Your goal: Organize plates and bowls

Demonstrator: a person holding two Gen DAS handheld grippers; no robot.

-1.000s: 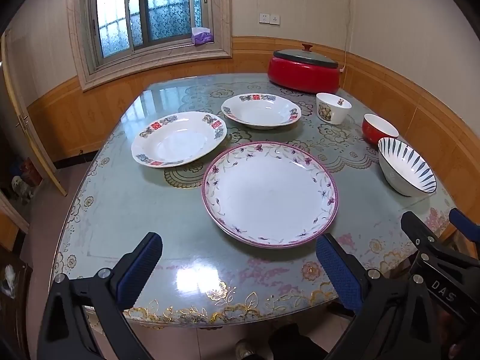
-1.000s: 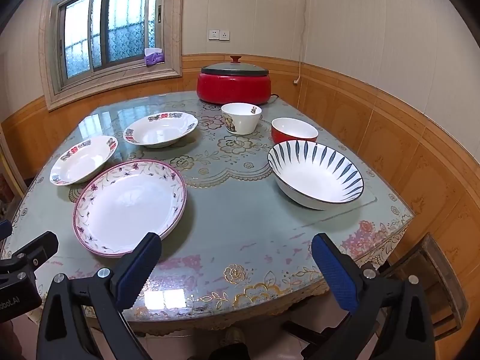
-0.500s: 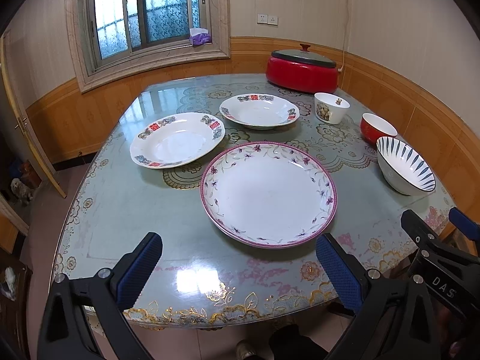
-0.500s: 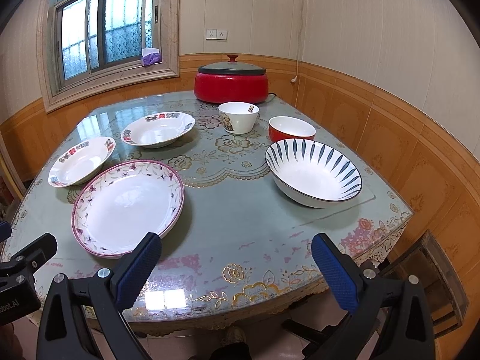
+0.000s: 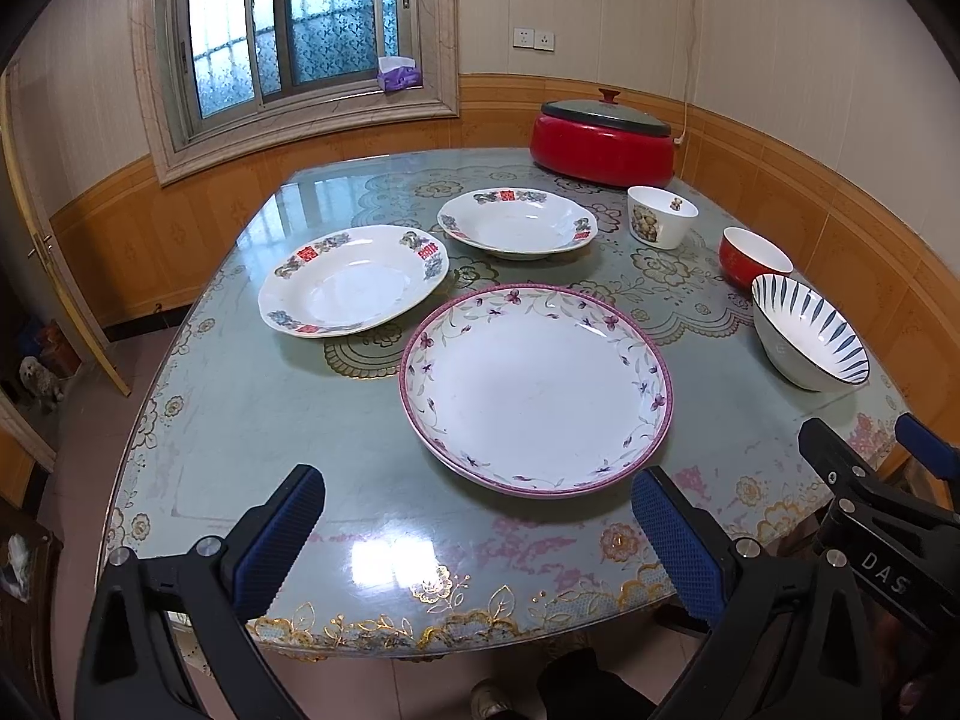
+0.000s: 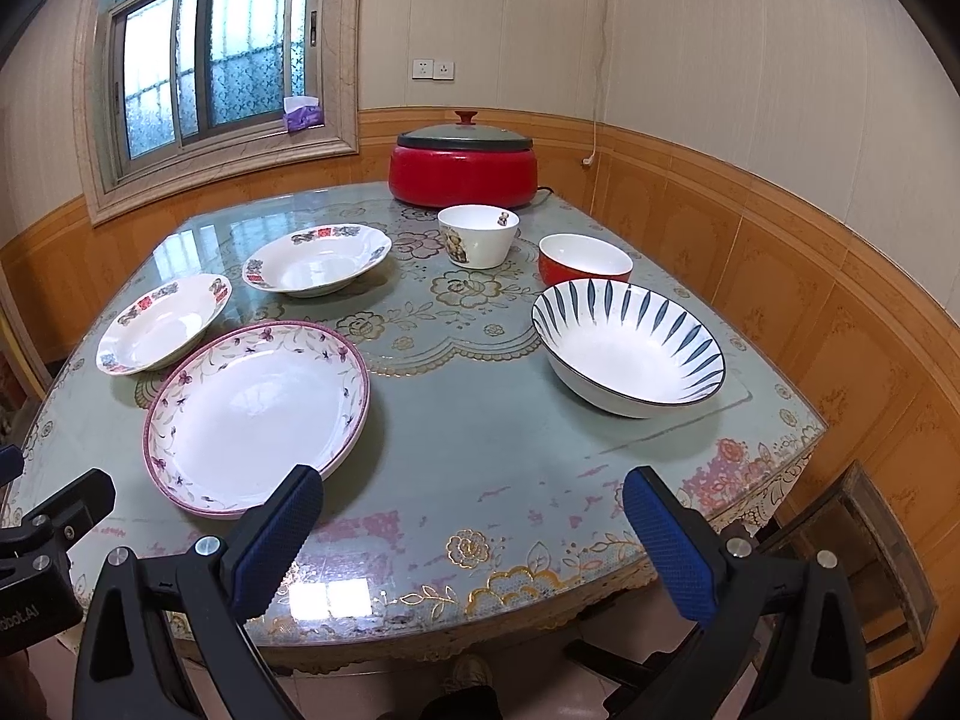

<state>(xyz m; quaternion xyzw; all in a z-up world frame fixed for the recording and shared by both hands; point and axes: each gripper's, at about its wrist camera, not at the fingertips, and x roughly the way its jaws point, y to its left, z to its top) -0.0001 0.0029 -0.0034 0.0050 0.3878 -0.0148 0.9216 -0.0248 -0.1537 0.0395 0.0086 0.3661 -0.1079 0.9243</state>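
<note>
Little has shifted since the earlier frames: both grippers hang at the near table edge as before, and the dishes lie where they were. Across the bottom of the left wrist view the left gripper [image 5: 474, 531] stands wide apart, its blue cross-hatched pads [image 5: 279, 540] holding nothing; the right gripper [image 6: 468, 531] fills the bottom of its own view just as wide and just as bare.

At the centre of the left view the large plate [image 5: 536, 390] sits glossy and round, with a pink rim and small purple flowers, just beyond the pad tips. Two white plates with red-and-blue rim prints lie further up: one [image 5: 354, 280] to the left, the other, scalloped [image 5: 518, 223], above centre. On the right side of the right view a deep striped bowl [image 6: 628, 348] rests near the table's corner, a red bowl [image 6: 585, 261] just behind it and a white printed bowl [image 6: 478, 235] beside that.

Bare glass-topped table [image 6: 480, 420] shows between plate and striped bowl.
</note>
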